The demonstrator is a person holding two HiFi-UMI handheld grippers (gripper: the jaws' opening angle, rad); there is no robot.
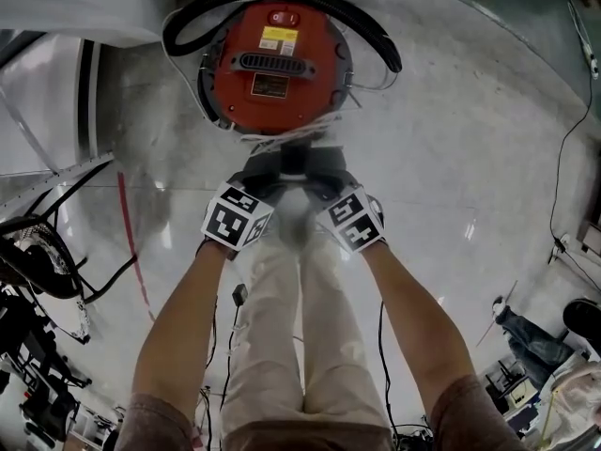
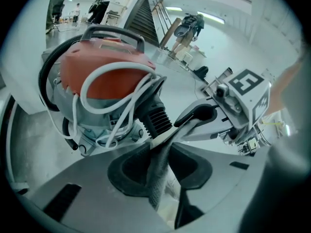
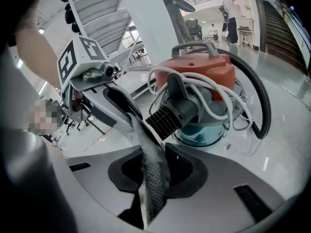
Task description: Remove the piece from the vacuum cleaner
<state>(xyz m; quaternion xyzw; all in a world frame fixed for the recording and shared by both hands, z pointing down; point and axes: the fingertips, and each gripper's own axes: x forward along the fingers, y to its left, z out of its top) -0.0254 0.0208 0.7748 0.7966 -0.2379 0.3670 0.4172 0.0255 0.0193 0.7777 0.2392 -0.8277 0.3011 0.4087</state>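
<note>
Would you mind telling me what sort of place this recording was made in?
Probably a large indoor hall used as a lab or workshop: a glossy pale floor, a wide staircase, and loose cables with equipment at the edges.

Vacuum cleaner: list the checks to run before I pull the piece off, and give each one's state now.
1. Left claw closed on the piece: ok.
2. Right claw closed on the same piece: ok.
3. Vacuum cleaner upright on the floor: ok.
4. White cord clear of the ribbed neck: not ok, loops drape over it.
5. Piece loose at the neck: cannot tell.
</note>
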